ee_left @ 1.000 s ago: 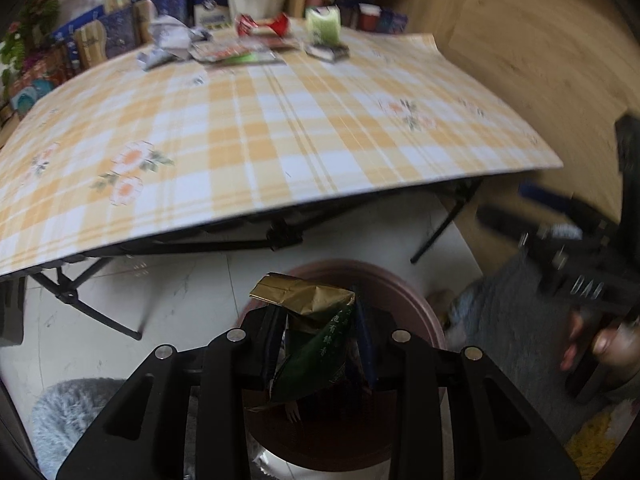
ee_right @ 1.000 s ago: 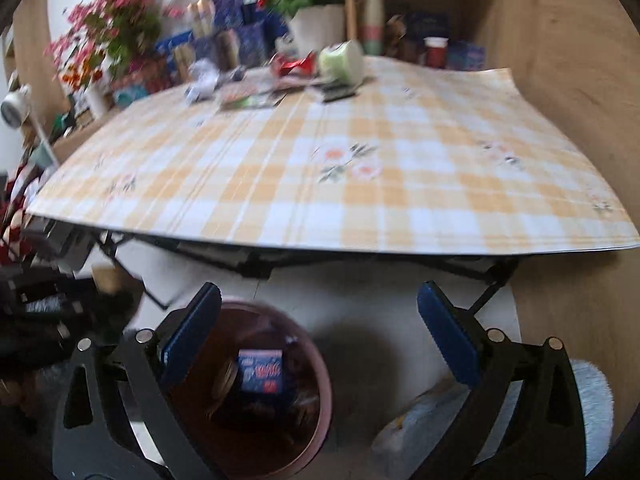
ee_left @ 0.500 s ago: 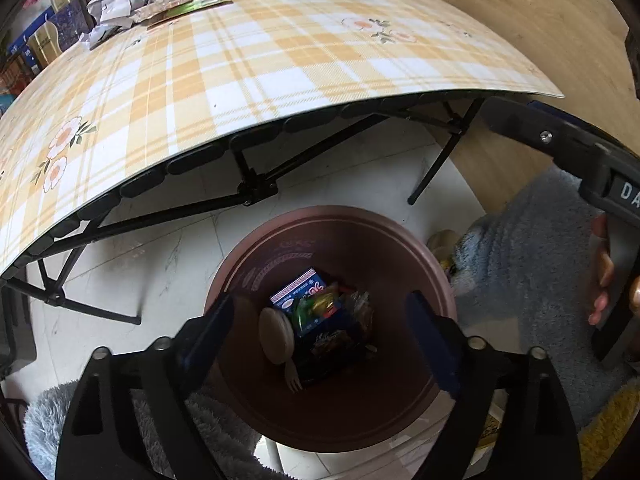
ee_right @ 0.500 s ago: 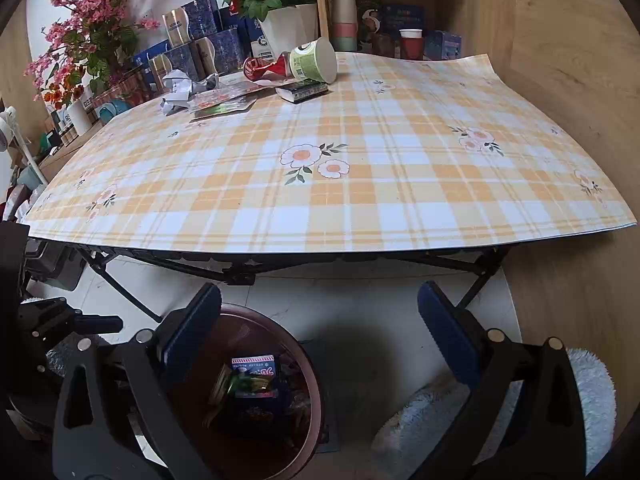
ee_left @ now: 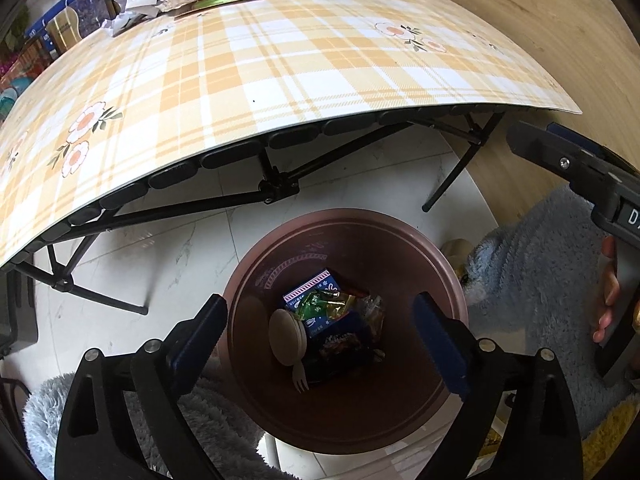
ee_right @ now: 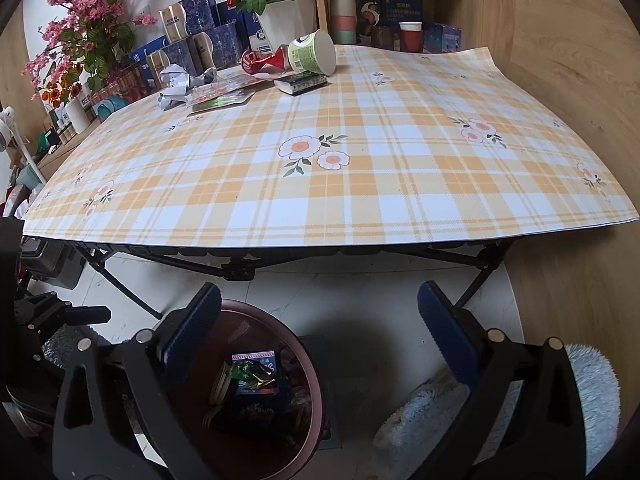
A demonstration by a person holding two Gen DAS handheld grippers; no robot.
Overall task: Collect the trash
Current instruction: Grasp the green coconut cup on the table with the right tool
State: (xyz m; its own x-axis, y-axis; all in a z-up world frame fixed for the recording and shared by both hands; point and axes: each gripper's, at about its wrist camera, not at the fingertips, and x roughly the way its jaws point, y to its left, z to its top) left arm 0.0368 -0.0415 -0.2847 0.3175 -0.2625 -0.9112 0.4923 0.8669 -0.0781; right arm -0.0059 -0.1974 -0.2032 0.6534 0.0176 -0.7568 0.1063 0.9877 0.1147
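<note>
crumpled paper (ee_right: 174, 82) and other trash lie far at eleven o'clock across the table (ee_right: 360, 184); right gripper (ee_right: 320, 334), spread and empty, looks nearer; left gripper (ee_left: 320, 326) is opening, nothing between.

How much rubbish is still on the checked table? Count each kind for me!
Tipped paper cup: 1
Red hourglass-shaped thing: 1
Small dark box: 1
Crumpled paper heap: 1
Flat wrapper pile: 1
Total: 5
</note>
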